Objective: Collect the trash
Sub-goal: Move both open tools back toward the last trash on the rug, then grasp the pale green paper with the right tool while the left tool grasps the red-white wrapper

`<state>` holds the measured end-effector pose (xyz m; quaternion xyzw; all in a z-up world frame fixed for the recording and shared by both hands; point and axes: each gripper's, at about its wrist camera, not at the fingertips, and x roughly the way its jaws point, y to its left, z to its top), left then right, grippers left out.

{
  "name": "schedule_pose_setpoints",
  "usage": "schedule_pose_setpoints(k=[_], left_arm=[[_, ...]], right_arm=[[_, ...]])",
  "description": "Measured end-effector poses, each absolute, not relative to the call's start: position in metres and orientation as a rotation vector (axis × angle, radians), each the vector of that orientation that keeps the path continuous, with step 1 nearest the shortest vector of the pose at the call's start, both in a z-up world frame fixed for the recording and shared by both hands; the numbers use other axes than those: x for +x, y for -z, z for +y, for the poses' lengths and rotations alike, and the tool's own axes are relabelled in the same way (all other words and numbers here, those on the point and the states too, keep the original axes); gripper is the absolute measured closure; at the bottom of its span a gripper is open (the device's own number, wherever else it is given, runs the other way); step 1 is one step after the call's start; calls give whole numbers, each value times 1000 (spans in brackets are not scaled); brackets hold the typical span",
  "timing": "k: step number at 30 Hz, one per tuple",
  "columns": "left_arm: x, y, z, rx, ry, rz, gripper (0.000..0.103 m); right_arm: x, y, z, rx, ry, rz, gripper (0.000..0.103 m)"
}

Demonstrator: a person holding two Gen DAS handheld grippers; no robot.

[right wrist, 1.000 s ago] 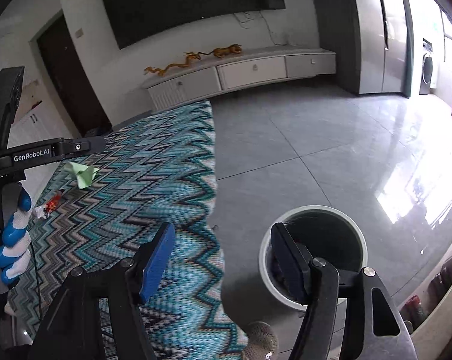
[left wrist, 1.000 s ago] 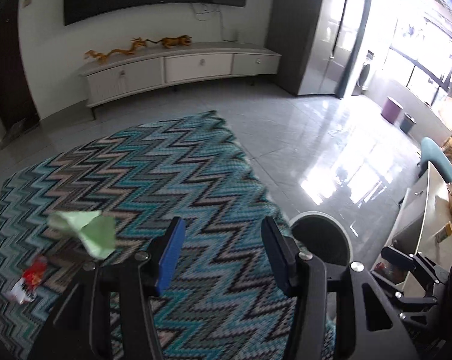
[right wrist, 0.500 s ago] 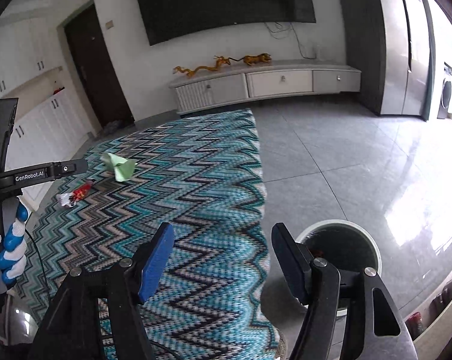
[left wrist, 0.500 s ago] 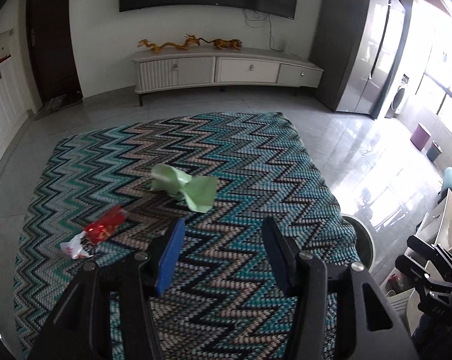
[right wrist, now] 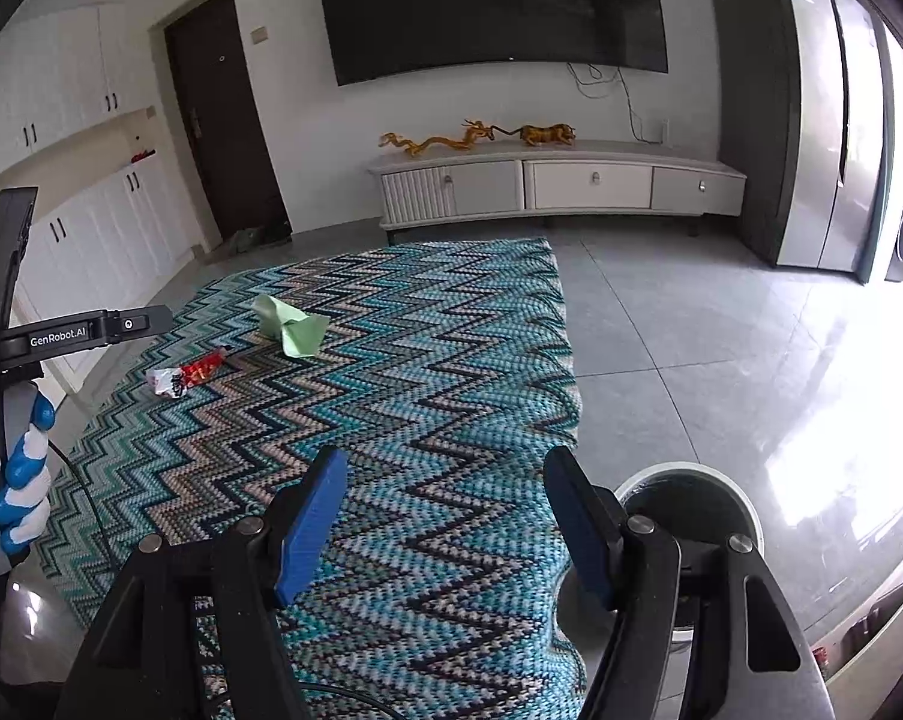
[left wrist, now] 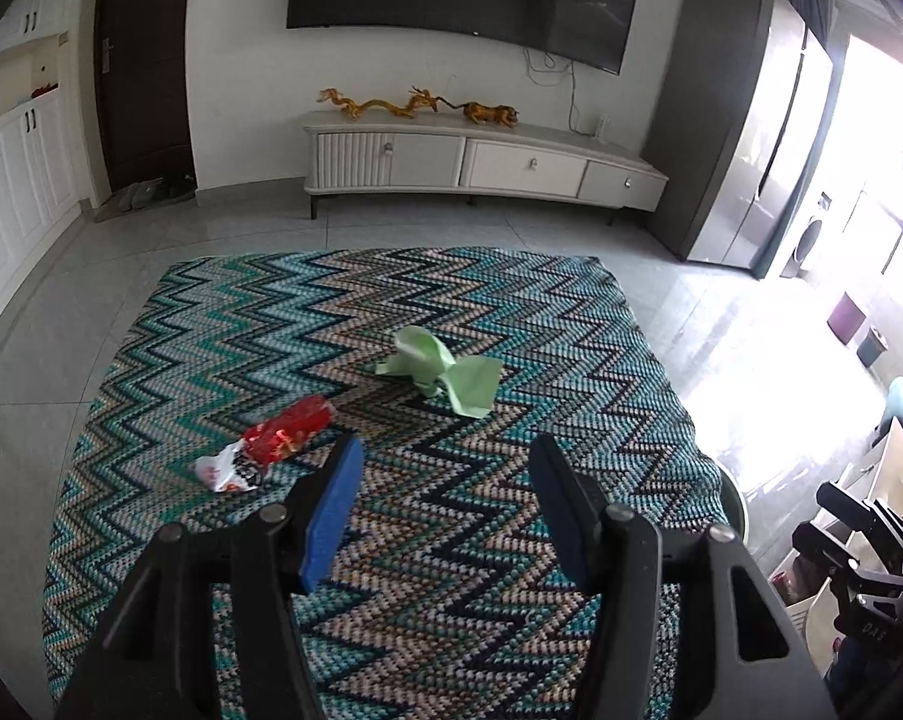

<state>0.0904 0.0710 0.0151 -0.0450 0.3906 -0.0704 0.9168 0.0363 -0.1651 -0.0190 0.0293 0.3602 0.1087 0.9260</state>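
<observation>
I'm lining up the left gripper (left wrist: 445, 504), jaws spread and empty, on the crumpled pale green paper (left wrist: 442, 372) lying mid-way on the teal zigzag rug (left wrist: 451, 570), the red-and-white snack wrapper (left wrist: 271, 447) near it. The right gripper (right wrist: 445, 516) also hangs spread and empty beside the round white-rimmed bin (right wrist: 691, 486). Next I'd need to descend and straddle the paper.

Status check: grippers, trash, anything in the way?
Left gripper and right gripper open, empty. Green paper, red wrapper on rug. Path clear; bin right.
</observation>
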Motion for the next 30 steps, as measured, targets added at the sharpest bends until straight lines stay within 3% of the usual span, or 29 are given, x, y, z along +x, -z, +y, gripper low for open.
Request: schedule_pose_setpoints(k=[13, 21, 30], left_arm=[[65, -18, 172, -174, -8, 730, 47], [107, 35, 207, -163, 46, 811, 47], [155, 83, 193, -40, 190, 881, 41]], right_arm=[[51, -6, -118, -2, -308, 715, 37], [107, 6, -68, -52, -442, 750, 36], [199, 51, -4, -155, -557, 818, 32]])
